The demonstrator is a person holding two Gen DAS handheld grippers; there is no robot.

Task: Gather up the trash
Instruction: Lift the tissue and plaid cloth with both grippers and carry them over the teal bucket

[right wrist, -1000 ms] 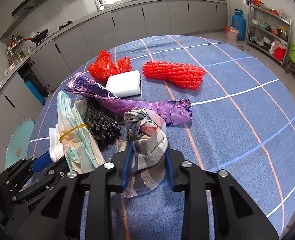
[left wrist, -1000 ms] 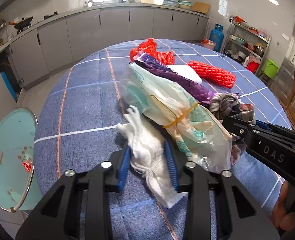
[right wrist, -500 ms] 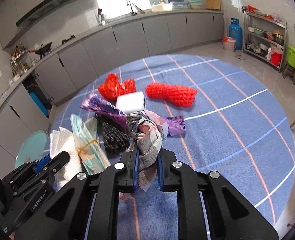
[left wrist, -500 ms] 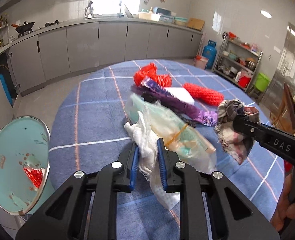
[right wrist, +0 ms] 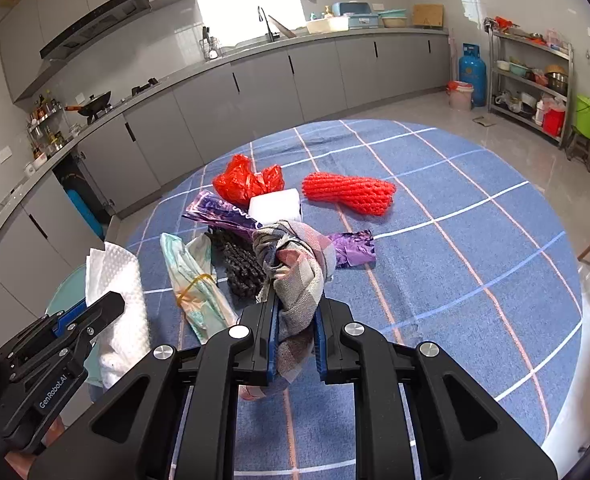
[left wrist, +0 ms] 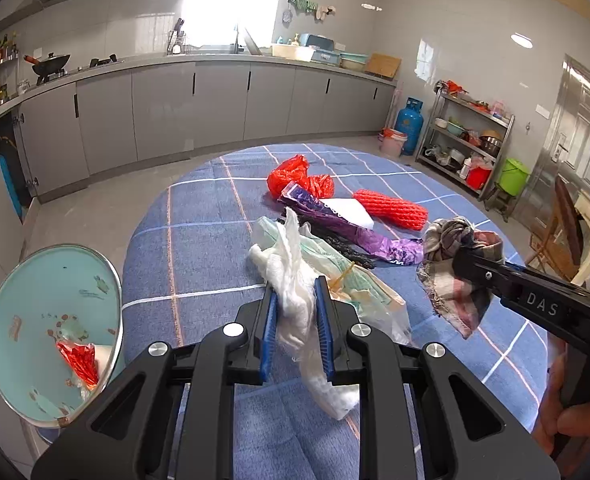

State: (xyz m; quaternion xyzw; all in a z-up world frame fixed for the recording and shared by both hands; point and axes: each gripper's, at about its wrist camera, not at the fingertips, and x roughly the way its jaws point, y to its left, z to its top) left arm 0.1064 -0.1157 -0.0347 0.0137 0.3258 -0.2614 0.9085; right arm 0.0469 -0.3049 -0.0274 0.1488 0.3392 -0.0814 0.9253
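Note:
My left gripper [left wrist: 295, 320] is shut on a crumpled white paper towel [left wrist: 295, 292], lifted above the blue checked tablecloth [left wrist: 199, 240]. My right gripper [right wrist: 295, 320] is shut on a knotted plaid cloth [right wrist: 295, 272], also raised off the table; the same cloth [left wrist: 455, 264] hangs at the right of the left wrist view. Still on the table lie a pale green plastic bag with a rubber band [right wrist: 191, 280], a black mesh piece [right wrist: 239, 264], a purple wrapper [right wrist: 351, 248], a white foam block [right wrist: 275, 206], a red plastic bag [right wrist: 247, 180] and a red foam net [right wrist: 347, 192].
A light green trash bin [left wrist: 51, 332] with red scraps inside stands off the table's left edge. Grey cabinets [left wrist: 215, 108] run along the far wall. A metal rack [right wrist: 531, 80], blue gas cylinder [right wrist: 471, 72] and green bucket [right wrist: 589, 116] stand at the right.
Both grippers closed on their pieces and rose: the paper towel and the plaid cloth left the table. The view now looks farther across the kitchen.

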